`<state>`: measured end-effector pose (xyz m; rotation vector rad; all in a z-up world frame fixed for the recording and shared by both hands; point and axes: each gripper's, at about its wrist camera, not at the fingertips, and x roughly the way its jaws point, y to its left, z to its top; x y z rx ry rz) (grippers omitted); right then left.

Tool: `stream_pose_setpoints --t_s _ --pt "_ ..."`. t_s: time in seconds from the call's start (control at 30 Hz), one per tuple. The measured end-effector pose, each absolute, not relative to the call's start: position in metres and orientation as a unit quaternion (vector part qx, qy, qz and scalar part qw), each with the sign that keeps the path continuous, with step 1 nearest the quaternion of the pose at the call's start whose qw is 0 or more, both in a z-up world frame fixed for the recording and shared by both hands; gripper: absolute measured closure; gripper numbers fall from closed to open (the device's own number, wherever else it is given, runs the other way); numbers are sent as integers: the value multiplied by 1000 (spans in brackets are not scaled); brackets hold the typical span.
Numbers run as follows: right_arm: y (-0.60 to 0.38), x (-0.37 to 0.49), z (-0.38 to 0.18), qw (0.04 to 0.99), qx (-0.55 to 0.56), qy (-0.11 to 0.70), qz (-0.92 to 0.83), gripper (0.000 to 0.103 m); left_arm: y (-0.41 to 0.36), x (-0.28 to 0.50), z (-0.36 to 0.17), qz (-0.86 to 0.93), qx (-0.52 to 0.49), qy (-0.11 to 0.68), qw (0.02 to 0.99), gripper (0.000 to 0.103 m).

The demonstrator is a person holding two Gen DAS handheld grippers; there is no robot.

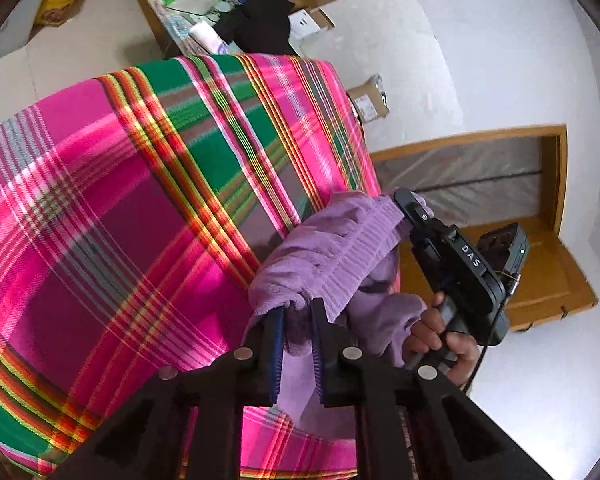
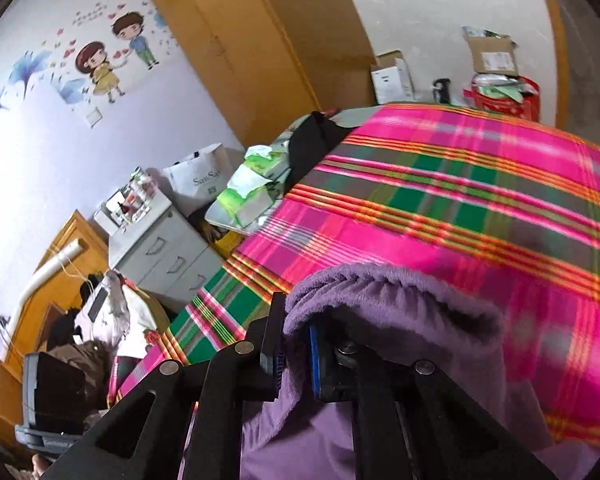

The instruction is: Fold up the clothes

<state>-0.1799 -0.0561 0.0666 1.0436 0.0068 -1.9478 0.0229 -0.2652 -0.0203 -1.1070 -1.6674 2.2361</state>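
Above plaid bedspread (image 1: 100,220): left tongs (image 1: 296,344), right tongs (image 2: 294,356) pinching purple garment (image 1: 332,248) edge, apparently lifted clear.

Fuzzy purple fleece garment (image 1: 332,248); woven plaid cloth (image 1: 120,200)

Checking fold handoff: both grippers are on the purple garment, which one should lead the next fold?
Probably right. The right gripper pinches the purple garment at its ribbed edge, lifted clear above the plaid bedspread. The left gripper only holds a bunched fold lower down, so it suits anchoring.
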Motion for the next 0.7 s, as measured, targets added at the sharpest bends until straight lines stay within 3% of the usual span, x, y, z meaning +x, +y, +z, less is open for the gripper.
stream_pose_setpoints --t_s 0.3,0.7 --pt "-130 -179 57 480 410 65 -773 92 -285 35 -31 733 -361 -575 49 91" --pt "-173 -184 26 478 433 85 -759 93 -305 54 -39 715 -355 -601 37 91"
